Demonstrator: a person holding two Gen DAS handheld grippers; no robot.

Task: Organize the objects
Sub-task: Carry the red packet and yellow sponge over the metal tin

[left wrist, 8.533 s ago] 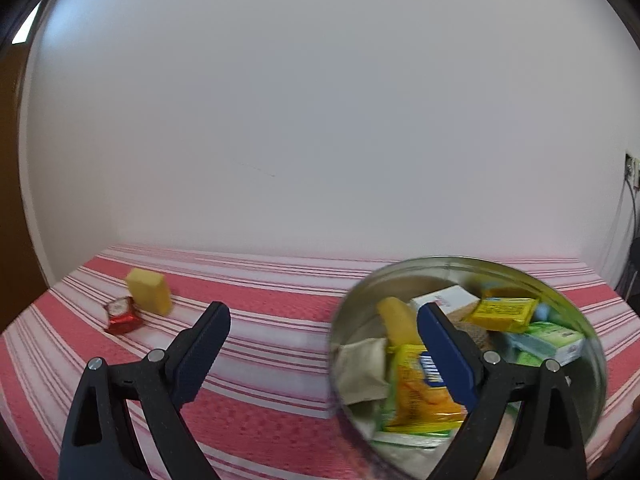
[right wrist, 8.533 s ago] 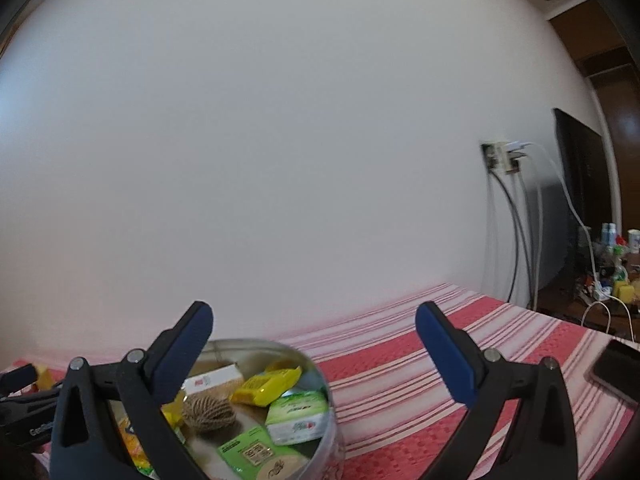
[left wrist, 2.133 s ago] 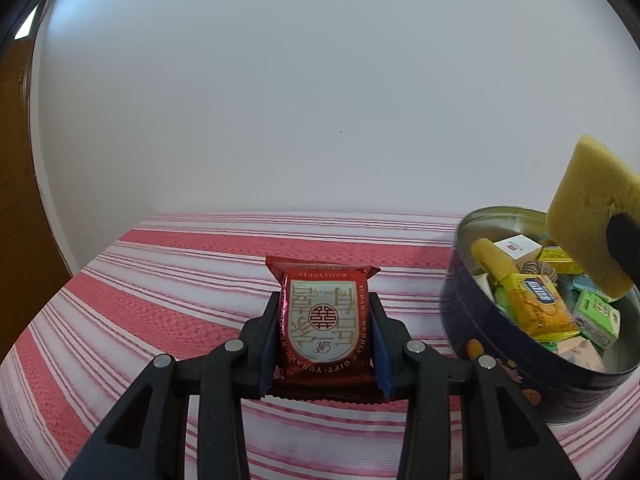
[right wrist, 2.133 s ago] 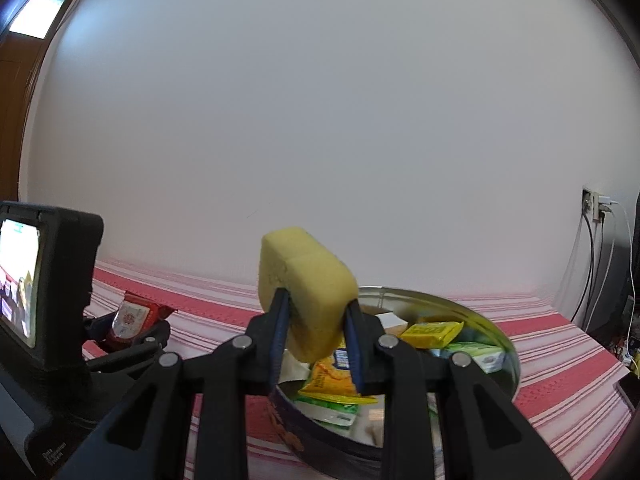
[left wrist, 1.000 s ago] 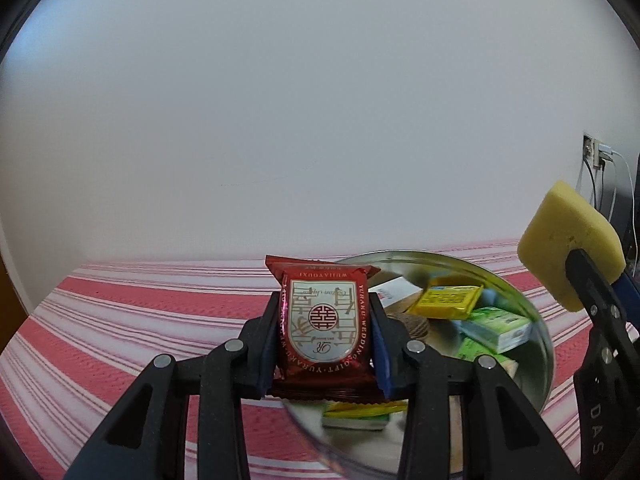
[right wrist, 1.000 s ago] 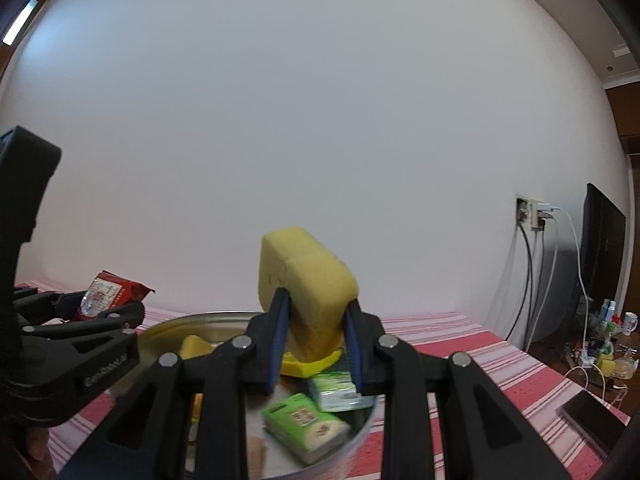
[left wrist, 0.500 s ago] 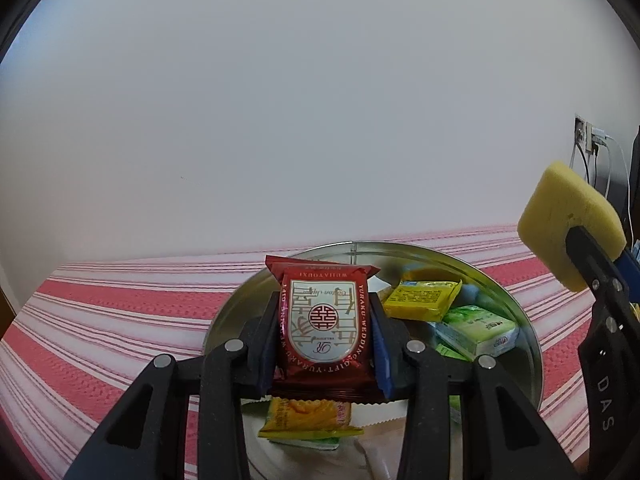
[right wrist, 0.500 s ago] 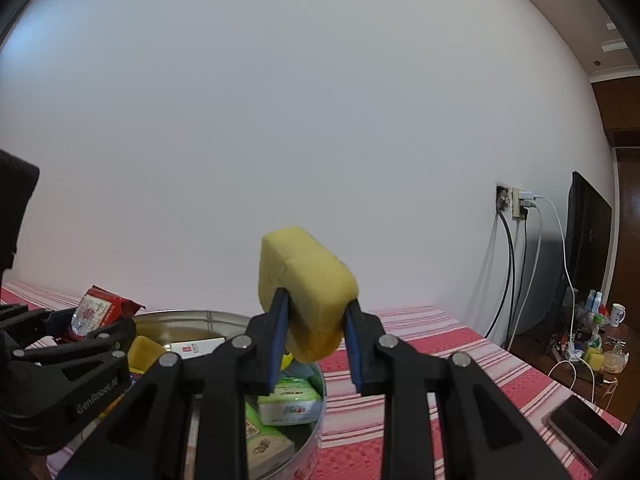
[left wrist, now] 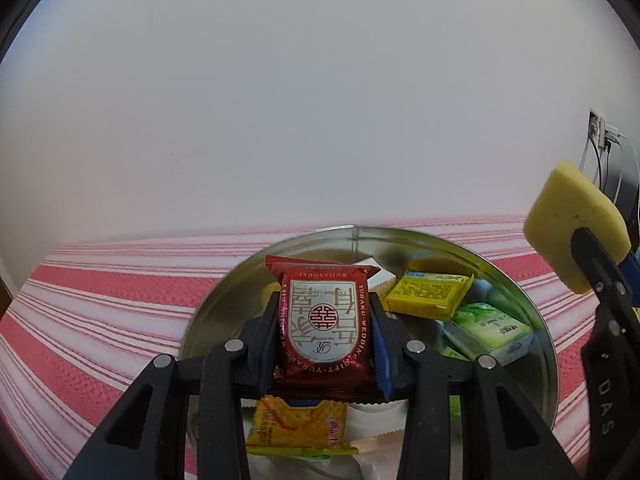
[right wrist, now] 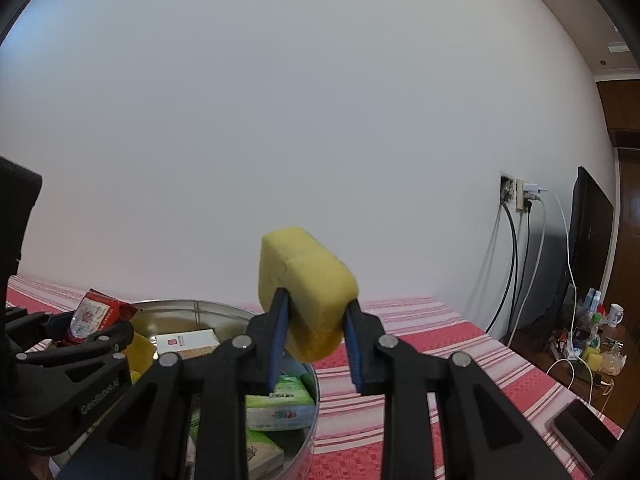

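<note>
Red packet point(left wrist: 324, 322) gripped by left tool point(left wrist: 326, 344) over tin point(left wrist: 536, 316); sponge point(right wrist: 306, 304) clamped by right tool point(right wrist: 314, 340) beside tin; release judged next.

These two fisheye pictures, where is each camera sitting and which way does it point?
Left wrist view: sits behind the left gripper, looking forward and down into the round metal tin; its black fingers clamp a red snack packet.
Right wrist view: sits behind the right gripper, facing the white wall beyond the tin's right edge; its fingers squeeze a yellow sponge.
Shared: both show the tin, sponge, packet, red striped tablecloth, and each other's gripper.
</note>
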